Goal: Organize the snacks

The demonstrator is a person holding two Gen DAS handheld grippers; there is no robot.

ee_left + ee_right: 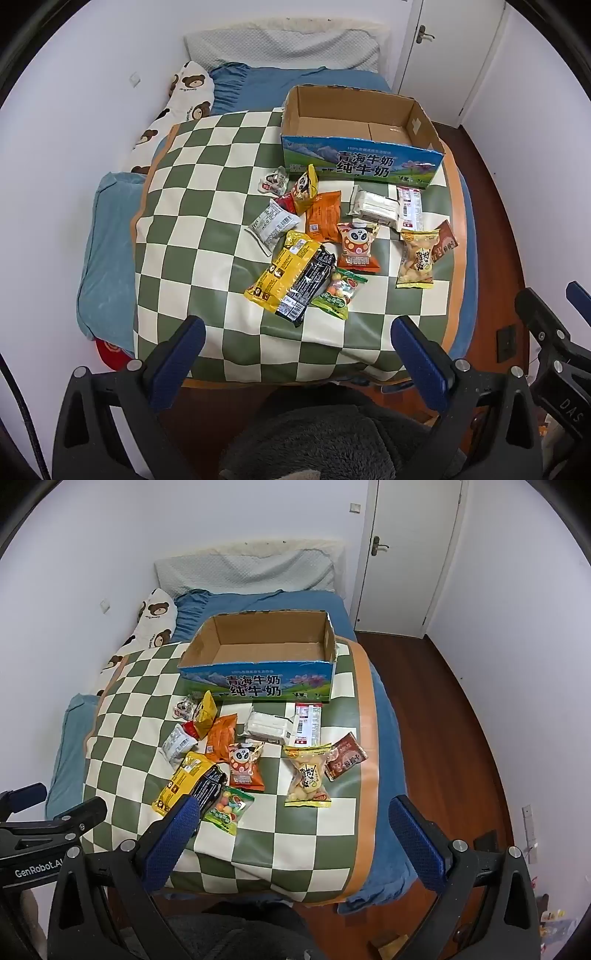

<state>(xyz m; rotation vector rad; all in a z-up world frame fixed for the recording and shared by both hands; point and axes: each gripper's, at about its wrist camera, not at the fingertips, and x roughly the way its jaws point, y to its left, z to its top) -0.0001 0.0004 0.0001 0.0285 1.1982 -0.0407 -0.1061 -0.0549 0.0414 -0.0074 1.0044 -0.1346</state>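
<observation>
Both the left gripper (297, 332) and right gripper (295, 812) hover with jaws spread wide and empty, the scattered snack packets (328, 236) lying ahead of their fingertips before the open milk carton box (258, 657).

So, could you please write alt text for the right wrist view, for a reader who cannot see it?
An empty cardboard box stands at the far side of a green-and-white checkered mat on a bed, with about a dozen snack packets scattered in front of it. The open right gripper hovers in the foreground, holding nothing.
</observation>
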